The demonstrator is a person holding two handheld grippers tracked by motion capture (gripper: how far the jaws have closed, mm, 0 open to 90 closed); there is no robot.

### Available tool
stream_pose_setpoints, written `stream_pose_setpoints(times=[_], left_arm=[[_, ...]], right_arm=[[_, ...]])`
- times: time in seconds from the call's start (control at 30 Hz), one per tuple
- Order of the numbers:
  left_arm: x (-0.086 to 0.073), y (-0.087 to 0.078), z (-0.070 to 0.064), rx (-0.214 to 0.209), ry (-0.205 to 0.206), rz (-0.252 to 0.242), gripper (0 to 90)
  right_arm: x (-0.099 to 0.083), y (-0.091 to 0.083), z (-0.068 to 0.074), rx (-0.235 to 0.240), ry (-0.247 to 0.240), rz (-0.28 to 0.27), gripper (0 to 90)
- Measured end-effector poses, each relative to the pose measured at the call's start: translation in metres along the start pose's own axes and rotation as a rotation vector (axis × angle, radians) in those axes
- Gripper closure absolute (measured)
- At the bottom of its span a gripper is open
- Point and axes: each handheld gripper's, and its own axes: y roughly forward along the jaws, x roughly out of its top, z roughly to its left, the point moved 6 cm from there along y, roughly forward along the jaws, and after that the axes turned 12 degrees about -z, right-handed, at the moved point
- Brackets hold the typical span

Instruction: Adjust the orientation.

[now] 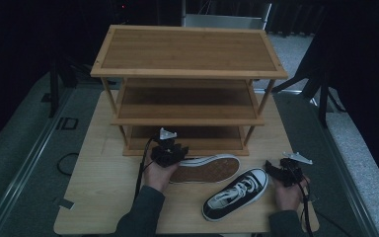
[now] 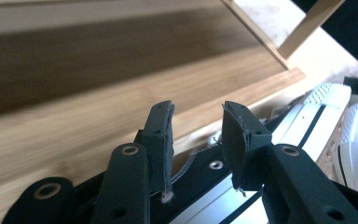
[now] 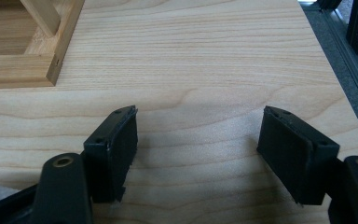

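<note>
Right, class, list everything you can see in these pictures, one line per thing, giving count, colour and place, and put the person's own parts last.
Shoe rack: one, light wood, three shelves, at the far side of the table.
Tipped shoe: one, black with white sole edge and brown tread, lying on its side in front of the rack.
Upright shoe: one, black with white laces and toe, near the front edge.
Table: one, pale wood, under everything.
Left gripper: one, black, jaws around the tipped shoe's collar, not fully closed.
Right gripper: one, black, jaws wide apart over bare table.
Hands: two, in dark sleeves, at the bottom.
</note>
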Motion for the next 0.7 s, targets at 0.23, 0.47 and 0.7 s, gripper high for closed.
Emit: stream_pose_setpoints(times=[0.23, 0.47, 0.7], left_arm=[[-0.009, 0.011, -0.01, -0.032, 0.0, 0.043, 69.5], [-0.022, -0.002, -0.019, -0.085, 0.017, 0.025, 72.2], [-0.033, -0.028, -0.032, -0.163, 0.025, 0.008, 70.6]], right_arm=[[0.0, 0.0, 0.0, 0.001, 0.0, 0.0, 28.3], [0.0, 0.0, 0.0, 0.001, 0.0, -0.001, 28.3], [0.0, -0.001, 0.0, 0.002, 0.0, -0.001, 28.3]])
